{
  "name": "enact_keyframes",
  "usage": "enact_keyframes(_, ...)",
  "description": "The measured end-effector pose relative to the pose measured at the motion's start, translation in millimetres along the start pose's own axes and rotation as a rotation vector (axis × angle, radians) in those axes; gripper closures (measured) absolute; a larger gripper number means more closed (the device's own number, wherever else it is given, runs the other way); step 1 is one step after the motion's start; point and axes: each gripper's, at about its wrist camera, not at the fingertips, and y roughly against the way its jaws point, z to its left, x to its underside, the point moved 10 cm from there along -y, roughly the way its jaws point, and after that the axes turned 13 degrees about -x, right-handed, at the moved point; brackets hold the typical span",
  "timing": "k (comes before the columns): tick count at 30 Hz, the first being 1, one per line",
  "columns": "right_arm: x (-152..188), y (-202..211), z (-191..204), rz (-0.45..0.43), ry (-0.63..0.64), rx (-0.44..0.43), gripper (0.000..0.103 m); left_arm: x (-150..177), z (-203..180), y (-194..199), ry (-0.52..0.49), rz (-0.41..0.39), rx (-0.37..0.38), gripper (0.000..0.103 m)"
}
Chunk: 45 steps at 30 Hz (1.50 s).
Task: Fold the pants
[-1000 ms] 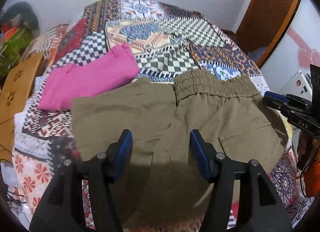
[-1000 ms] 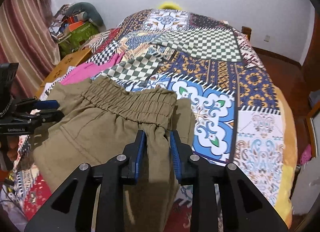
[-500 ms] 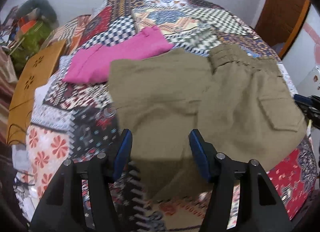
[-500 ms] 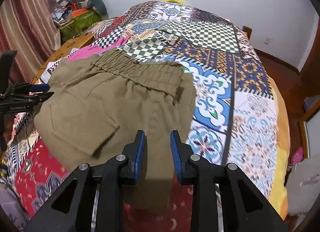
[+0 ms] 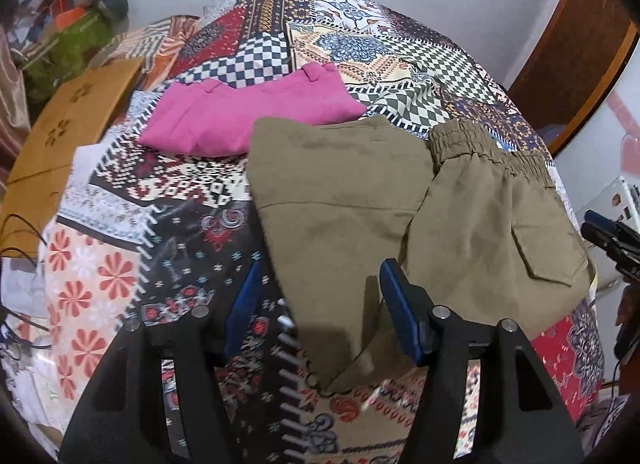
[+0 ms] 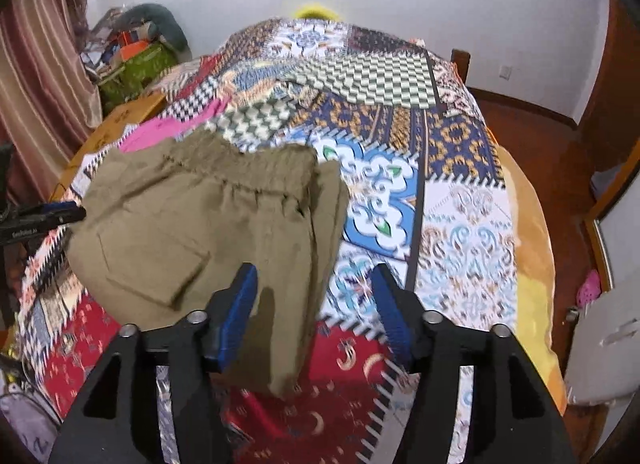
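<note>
Your right hand-held gripper (image 6: 314, 308) has just been opening and its jaws now stand apart over the olive cargo pants (image 6: 192, 232), pinching nothing; your left hand-held gripper (image 5: 318, 308) also gapes, empty. The pants lie folded over on the patchwork bedspread (image 6: 460, 224), though one more fold looks due. Beyond them, folded pink pants (image 5: 248, 116) already rest.

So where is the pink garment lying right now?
In the left wrist view the pink garment lies folded on the patchwork bedspread, upper left of the olive pants, which overlap its near edge.
</note>
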Motion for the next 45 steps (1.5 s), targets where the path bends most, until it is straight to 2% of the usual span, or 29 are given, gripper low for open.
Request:
enact_keyframes(5,7,-24,-1,0.053,-0.034,-0.019,0.046,2,-10,-18,-0.026,0.035,-0.012,0.042)
enact_keyframes(7,11,-32,-4,0.072,-0.057,-0.037,0.045,0,-11,-23,-0.028,0.030,-0.011,0.038)
enact_keyframes(11,11,-34,-11,0.068,-0.096,-0.058,0.033,-7,-12,-31,-0.017,0.032,0.001,0.031)
enact_keyframes(14,11,-40,-14,0.076,-0.143,-0.106,0.031,-11,-14,-38,0.008,0.047,0.028,0.027)
enact_keyframes(21,7,-56,-16,0.090,-0.222,-0.259,0.030,-19,-24,-45,0.006,0.058,0.074,0.025)
enact_keyframes(24,4,-59,-15,0.087,-0.230,-0.282,0.030,-21,-25,-43,0.006,0.057,0.075,0.026)
enact_keyframes(29,1,-57,-9,0.087,-0.208,-0.296,0.040,-17,-30,-34,-0.035,0.035,0.058,0.035)
enact_keyframes(35,8,-48,-4,0.094,-0.178,-0.315,0.057,-6,-30,-19,-0.045,0.036,0.090,0.045)
enact_keyframes(39,14,-45,-5,0.103,-0.189,-0.325,0.060,-3,-31,-10,-0.062,0.019,0.090,0.050)
enact_keyframes(41,16,-43,-5,0.104,-0.192,-0.329,0.060,-4,-33,-7,-0.067,0.012,0.107,0.059)
enact_keyframes(45,17,-47,-7,0.108,-0.210,-0.343,0.060,-8,-41,-17,-0.091,0.024,0.109,0.059)
